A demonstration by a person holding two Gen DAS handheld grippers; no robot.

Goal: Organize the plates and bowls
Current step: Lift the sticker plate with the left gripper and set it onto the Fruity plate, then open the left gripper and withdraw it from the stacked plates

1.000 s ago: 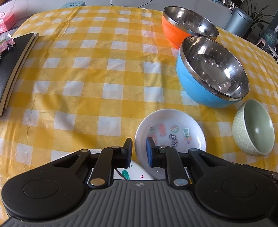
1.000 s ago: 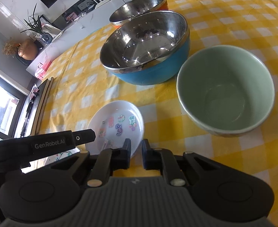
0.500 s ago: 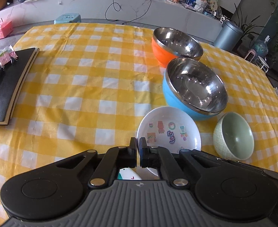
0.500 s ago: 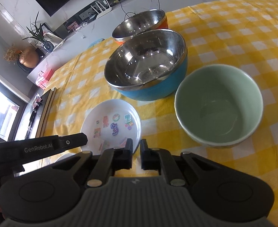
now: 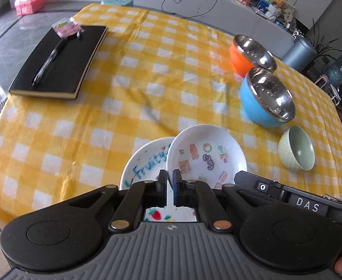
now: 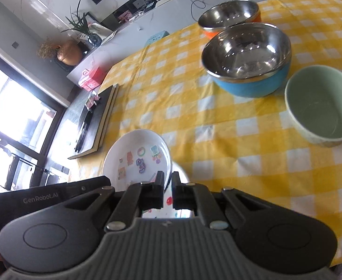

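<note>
White sticker plate (image 5: 207, 154) pinched at its rim by both tongs.

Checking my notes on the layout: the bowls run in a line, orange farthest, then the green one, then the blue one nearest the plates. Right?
Not quite: the middle and near bowls are swapped. The left wrist view shows the orange bowl farthest, then the blue bowl, then the green bowl nearest the plates.
</note>
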